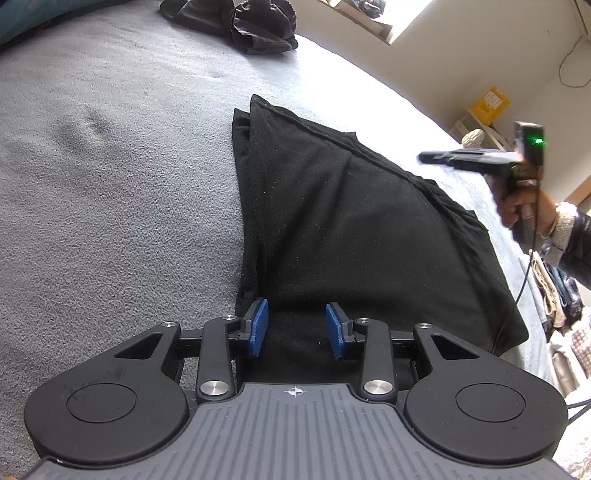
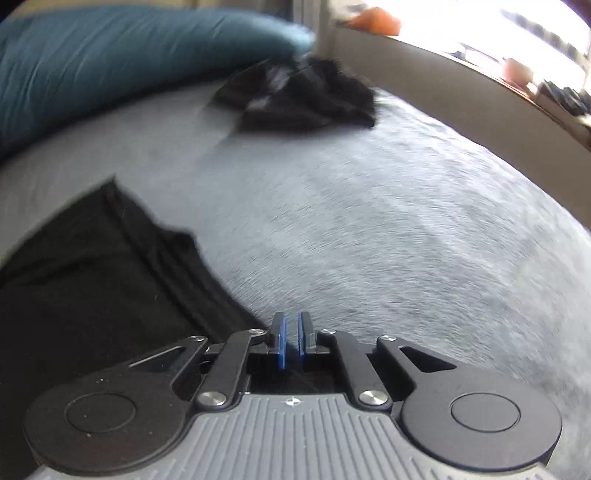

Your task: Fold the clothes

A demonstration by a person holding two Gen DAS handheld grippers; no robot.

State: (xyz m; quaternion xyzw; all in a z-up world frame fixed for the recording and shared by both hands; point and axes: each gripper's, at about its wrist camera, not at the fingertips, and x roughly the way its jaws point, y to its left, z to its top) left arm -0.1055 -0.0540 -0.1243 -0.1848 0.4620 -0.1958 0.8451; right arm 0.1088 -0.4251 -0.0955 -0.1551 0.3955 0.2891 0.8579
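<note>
A black garment lies folded flat on the grey bed cover. My left gripper is open, its blue pads just above the garment's near edge, holding nothing. My right gripper has its pads almost together with a thin gap and nothing between them; it hovers over the grey cover, beside the garment's right edge. The right gripper also shows in the left wrist view, held in a hand above the garment's far right side.
A crumpled pile of dark clothes lies at the far end of the bed, also in the right wrist view. A teal pillow lies at the head. A window sill and wall border the bed's far side.
</note>
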